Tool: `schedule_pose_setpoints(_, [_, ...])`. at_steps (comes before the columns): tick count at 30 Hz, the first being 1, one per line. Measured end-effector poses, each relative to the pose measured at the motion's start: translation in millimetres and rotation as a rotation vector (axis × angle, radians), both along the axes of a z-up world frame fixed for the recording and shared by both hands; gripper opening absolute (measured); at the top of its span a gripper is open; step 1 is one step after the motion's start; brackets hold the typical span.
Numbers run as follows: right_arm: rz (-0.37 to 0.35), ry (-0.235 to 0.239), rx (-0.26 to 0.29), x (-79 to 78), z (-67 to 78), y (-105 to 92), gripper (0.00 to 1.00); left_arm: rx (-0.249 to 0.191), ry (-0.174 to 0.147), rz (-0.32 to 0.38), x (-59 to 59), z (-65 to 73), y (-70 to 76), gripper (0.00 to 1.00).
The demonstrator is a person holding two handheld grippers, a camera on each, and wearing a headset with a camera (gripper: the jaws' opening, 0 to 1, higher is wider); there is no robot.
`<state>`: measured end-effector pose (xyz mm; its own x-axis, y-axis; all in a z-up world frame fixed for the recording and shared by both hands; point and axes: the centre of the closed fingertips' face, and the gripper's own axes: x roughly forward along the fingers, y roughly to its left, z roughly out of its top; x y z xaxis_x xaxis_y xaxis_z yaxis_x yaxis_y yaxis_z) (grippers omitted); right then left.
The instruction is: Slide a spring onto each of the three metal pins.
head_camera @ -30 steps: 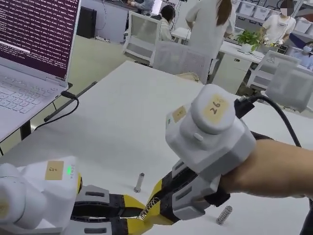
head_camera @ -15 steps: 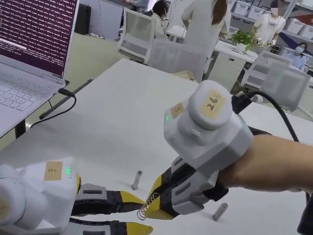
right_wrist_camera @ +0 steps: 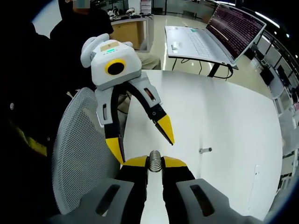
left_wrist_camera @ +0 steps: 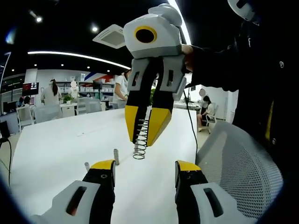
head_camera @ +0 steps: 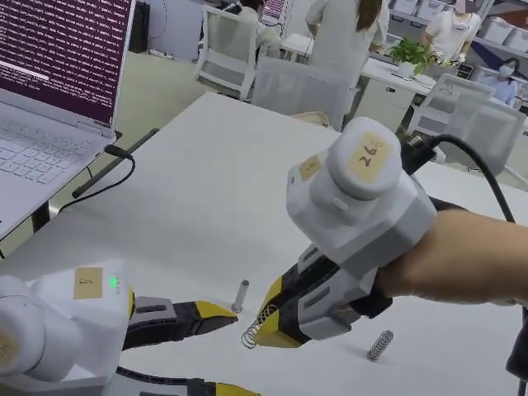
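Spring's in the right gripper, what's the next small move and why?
Probably shift the right gripper until the spring sits over the upright pin, then lower it. The spring is clamped in its jaws beside the pin, not yet on it.

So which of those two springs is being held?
The spring clamped in the right gripper; the other spring lies loose on the table.

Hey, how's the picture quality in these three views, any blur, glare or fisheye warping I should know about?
Head view: even room light, faint shadows on the white table, held spring fairly sharp, background people soft. Left gripper view: strong fisheye bending, ceiling strip light blown out white, right gripper well lit and clear. Right gripper view: same bending, table edges curve.
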<state>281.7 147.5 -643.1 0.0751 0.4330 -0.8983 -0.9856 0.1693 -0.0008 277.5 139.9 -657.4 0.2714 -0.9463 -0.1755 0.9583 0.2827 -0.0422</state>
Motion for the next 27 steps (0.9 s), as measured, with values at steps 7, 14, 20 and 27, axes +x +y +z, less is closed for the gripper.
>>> schedule_pose_setpoints(7, [-0.005,-0.016,0.009,5.1,5.6,3.9,0.08,0.012,-0.011,0.022,0.0,2.1,8.4,0.55])
schedule_pose_setpoints(14, [-0.003,-0.029,0.015,12.3,10.0,7.5,0.08,0.021,-0.022,0.051,5.8,4.7,21.3,0.59])
schedule_pose_setpoints(20, [-0.017,-0.040,0.009,18.7,10.5,2.9,0.08,0.019,-0.033,0.058,13.6,4.3,23.3,0.60])
schedule_pose_setpoints(27, [-0.045,-0.057,0.007,30.7,12.7,-6.8,0.08,0.016,-0.037,0.064,20.1,-1.9,21.3,0.60])
